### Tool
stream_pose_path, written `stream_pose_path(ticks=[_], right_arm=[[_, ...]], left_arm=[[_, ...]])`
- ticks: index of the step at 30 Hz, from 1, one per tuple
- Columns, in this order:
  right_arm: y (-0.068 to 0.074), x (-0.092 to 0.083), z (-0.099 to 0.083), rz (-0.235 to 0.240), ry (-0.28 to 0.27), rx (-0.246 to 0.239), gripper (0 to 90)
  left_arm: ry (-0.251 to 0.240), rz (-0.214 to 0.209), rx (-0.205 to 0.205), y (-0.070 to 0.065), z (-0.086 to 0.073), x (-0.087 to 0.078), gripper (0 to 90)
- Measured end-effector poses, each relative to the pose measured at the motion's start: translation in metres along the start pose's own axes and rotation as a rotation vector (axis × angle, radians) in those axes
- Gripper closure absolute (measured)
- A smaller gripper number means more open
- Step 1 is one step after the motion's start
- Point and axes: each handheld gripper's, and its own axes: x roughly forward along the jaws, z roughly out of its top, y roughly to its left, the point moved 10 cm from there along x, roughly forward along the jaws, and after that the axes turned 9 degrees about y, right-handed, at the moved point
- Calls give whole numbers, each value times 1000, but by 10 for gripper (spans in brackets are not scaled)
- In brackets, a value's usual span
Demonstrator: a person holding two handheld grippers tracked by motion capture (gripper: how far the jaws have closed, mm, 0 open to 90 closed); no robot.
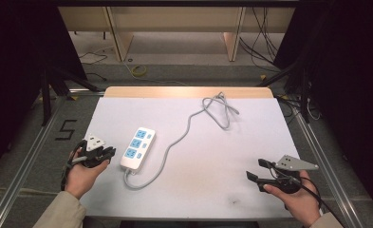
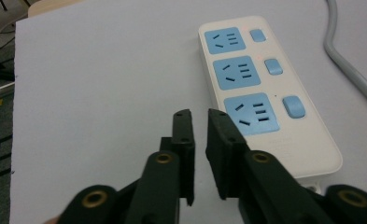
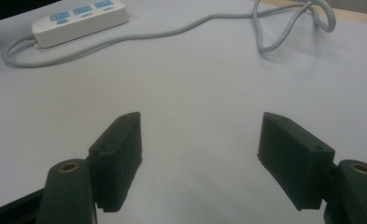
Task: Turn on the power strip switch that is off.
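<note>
A white power strip (image 1: 137, 148) with three blue sockets and three blue switches lies on the left part of the white table top (image 1: 212, 156). Its grey cable (image 1: 190, 124) curls from the near end toward the far right. Just left of the strip, a hand holds my left gripper (image 1: 109, 153), jaws nearly together with nothing between them. In the left gripper view the tips (image 2: 200, 114) hover beside the nearest socket of the strip (image 2: 265, 93). My right gripper (image 1: 254, 169) is at the near right, open and empty. Its jaws (image 3: 200, 123) face the strip (image 3: 78, 18) across bare table.
The cable ends in a loose loop (image 1: 219, 109) near the table's far edge. A metal frame rail (image 1: 317, 156) runs along the table's right side and another along the left (image 1: 32, 152). Wooden shelving (image 1: 174, 28) and floor cables lie beyond the table.
</note>
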Motion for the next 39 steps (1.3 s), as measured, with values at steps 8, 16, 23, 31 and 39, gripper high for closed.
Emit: stream_pose_path(ticks=[8, 16, 23, 31, 39], right_arm=[[0, 1, -1, 2, 5, -2, 306], [0, 1, -1, 4, 8, 0, 304], [0, 2, 0, 6, 9, -2, 304], [0, 3, 0, 8, 12, -2, 303], [1, 3, 0, 9, 11, -2, 303]], left_arm=[[13, -9, 1, -1, 4, -1, 896], [25, -25, 0, -2, 7, 1, 896], [33, -26, 2, -5, 11, 1, 897], [47, -26, 14, -8, 14, 2, 897], [60, -29, 22, -10, 18, 2, 897]])
